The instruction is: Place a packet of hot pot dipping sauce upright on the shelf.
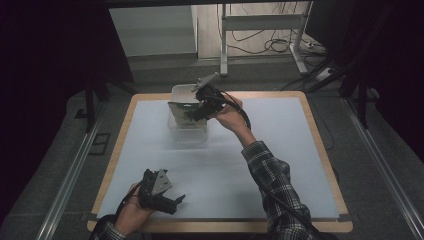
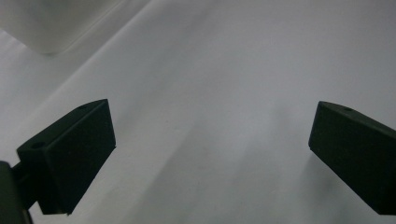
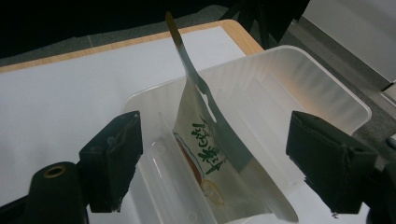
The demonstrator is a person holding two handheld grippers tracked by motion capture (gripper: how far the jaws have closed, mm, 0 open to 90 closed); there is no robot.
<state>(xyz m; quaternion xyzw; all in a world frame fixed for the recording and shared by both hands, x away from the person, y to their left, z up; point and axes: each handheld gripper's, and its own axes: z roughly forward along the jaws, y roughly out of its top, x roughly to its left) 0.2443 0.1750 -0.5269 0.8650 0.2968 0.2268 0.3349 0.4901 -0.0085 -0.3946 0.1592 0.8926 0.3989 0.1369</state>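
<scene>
pouch point(image 3: 205, 140) upright in bin point(image 3: 322, 100), top tilted

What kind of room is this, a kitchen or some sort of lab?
Probably a lab or recording setup, not a kitchen: a bare white-topped table, handheld grippers with trailing cables, such as the right gripper, and loose wires on the floor behind.

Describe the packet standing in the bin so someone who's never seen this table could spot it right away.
Start at the white-topped table and go to its far edge, where a translucent white plastic bin sits. Under the open right gripper, the packet stands on edge inside the bin, sticking up past the rim. It is a flat pouch with green lettering.
</scene>
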